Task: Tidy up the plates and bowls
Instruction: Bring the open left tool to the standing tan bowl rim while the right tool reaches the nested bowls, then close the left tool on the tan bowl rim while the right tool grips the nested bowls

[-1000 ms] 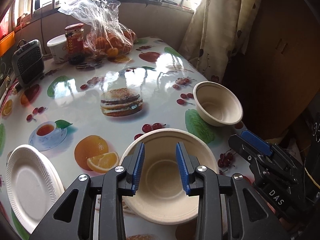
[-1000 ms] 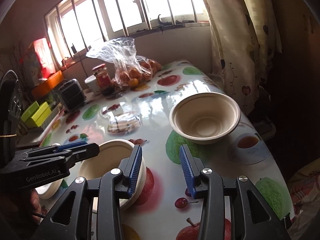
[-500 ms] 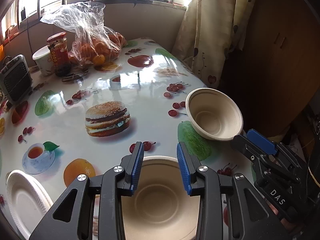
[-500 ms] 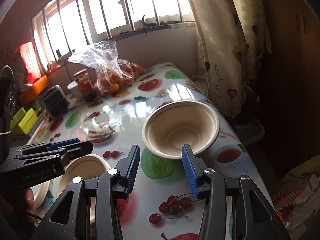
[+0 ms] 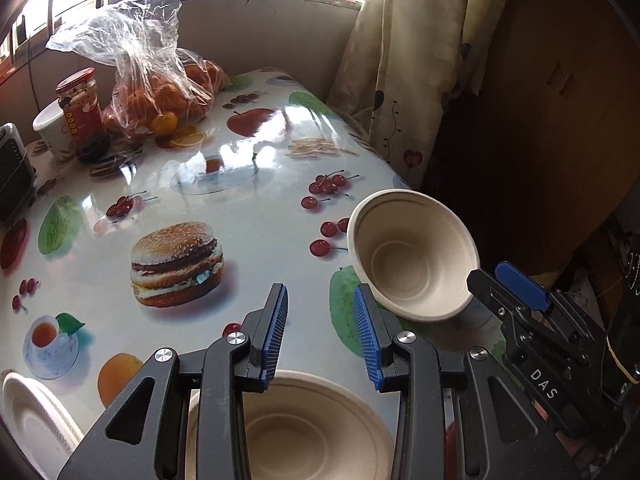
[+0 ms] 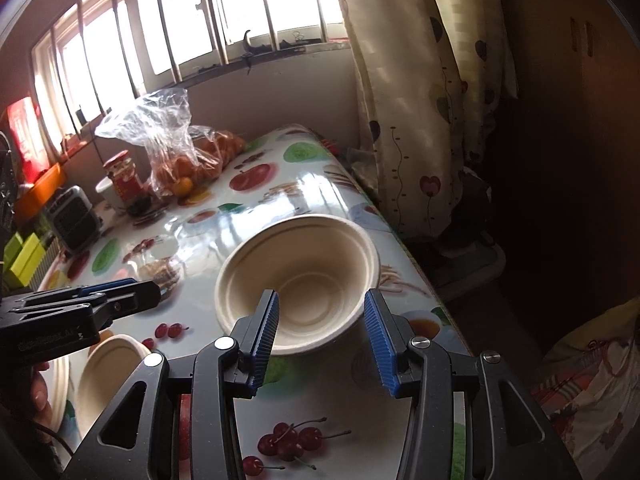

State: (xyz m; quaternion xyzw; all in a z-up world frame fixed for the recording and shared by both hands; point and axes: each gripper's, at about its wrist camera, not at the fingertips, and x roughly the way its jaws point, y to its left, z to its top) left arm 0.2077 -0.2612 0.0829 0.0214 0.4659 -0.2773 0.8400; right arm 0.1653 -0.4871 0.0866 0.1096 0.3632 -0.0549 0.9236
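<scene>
A beige paper bowl (image 6: 298,280) stands near the table's right edge; it also shows in the left wrist view (image 5: 412,256). My right gripper (image 6: 320,332) is open, its jaws on either side of the bowl's near rim, not closed on it. It appears in the left wrist view (image 5: 508,284) beside that bowl. A second beige bowl (image 5: 304,428) sits under my left gripper (image 5: 320,334), which is open and empty above its far rim. This bowl also shows in the right wrist view (image 6: 108,376). White paper plates (image 5: 32,424) lie at the near left.
At the table's far end stand a plastic bag of oranges (image 5: 160,88), a red-lidded jar (image 5: 82,114), a white cup (image 5: 50,130) and a small dark appliance (image 5: 12,172). A curtain (image 5: 400,60) hangs beyond the table's right edge.
Both grippers moved forward and right. The right gripper closed in on the right bowl until its jaws flank the rim. The left gripper passed over the near bowl.
</scene>
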